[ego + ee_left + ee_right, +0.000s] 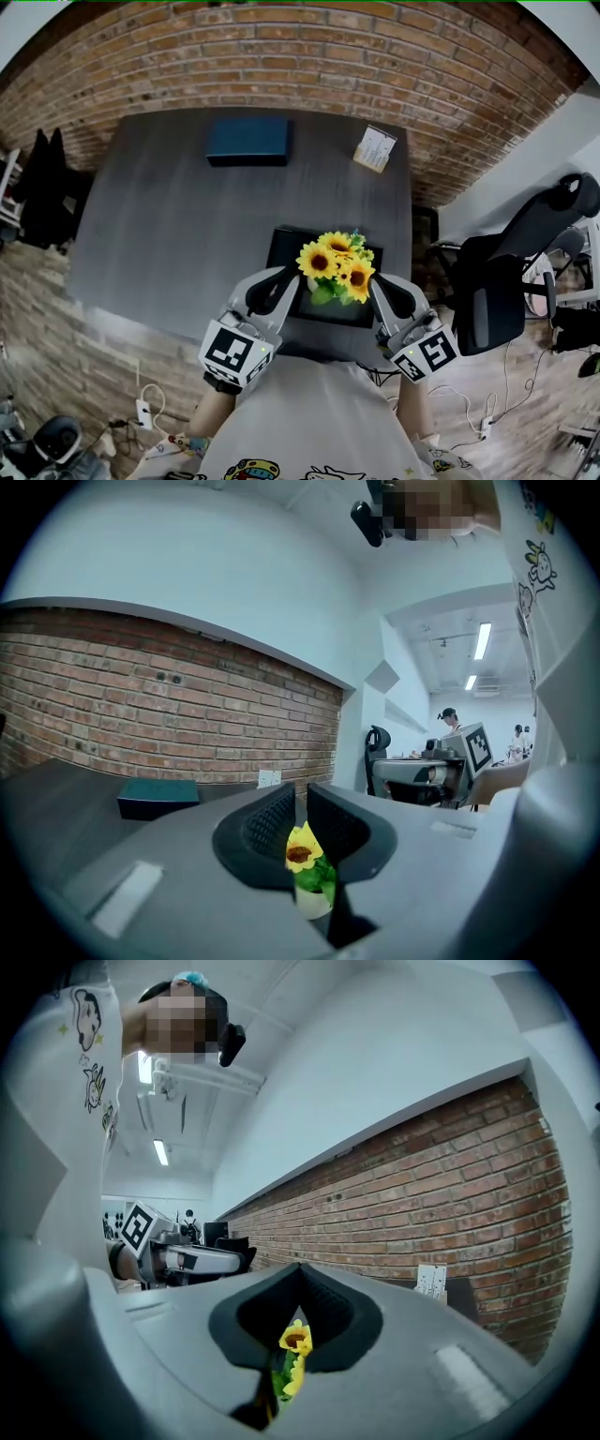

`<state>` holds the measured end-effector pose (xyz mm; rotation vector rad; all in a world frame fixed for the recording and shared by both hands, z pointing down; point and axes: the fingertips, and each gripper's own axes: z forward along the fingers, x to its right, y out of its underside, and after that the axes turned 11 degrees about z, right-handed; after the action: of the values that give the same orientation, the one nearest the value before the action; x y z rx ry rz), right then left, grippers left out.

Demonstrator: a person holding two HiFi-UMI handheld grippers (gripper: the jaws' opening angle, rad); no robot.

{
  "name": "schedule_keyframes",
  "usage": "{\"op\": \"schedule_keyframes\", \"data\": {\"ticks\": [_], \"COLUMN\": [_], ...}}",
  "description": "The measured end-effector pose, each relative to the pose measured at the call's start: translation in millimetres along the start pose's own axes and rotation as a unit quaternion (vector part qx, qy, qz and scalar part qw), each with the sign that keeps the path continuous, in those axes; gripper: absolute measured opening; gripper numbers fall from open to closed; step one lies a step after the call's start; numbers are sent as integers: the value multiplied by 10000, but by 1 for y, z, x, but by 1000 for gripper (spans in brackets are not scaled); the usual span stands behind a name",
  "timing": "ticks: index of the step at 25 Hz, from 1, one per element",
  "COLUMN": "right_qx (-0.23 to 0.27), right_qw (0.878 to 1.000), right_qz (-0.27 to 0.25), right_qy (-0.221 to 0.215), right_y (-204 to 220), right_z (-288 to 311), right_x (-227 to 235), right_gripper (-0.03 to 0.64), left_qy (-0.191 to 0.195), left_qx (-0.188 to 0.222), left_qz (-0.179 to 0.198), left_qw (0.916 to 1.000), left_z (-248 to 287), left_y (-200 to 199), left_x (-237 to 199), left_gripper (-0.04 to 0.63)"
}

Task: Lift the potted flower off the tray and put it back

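Observation:
The potted flower (336, 262), yellow sunflowers with green leaves, stands on the black tray (281, 246) near the table's front edge. My left gripper (286, 274) sits at the flower's left and my right gripper (377, 286) at its right, both pointing inward at it. In the left gripper view the jaws of the left gripper (300, 803) stand almost together, and a bloom (302, 853) and the white pot (312, 902) show beyond the slit. The right gripper (300, 1274) has its jaws touching, with the flower (295, 1338) behind them. Nothing shows between either pair of pads.
The grey table (169, 225) stands against a brick wall. A dark teal box (248, 141) lies at its far side, and a small white card stand (376, 148) at the far right. A black office chair (525, 253) stands to the right of the table.

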<state>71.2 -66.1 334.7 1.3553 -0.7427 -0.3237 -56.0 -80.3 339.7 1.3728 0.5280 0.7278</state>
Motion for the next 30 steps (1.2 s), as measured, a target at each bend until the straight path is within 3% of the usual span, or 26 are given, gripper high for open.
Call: {"op": "schedule_keyframes", "data": {"ticks": [4,30], "right_qx": [3,32], "right_qw": [9999,9993], "right_qz": [135,225], "right_qy": [83,307], "right_y": [3,6], "right_z": [-2,0], "right_x": [2,13], "right_gripper": [2,0], "left_qy": [-53,48], "left_qx": [16,-15], "left_qz": [-30,-25], "left_qw": [10000,10000], "left_z": [-2,5], "left_y": [1,7], "left_x": [-3,-7], "left_gripper": [2,5]}}
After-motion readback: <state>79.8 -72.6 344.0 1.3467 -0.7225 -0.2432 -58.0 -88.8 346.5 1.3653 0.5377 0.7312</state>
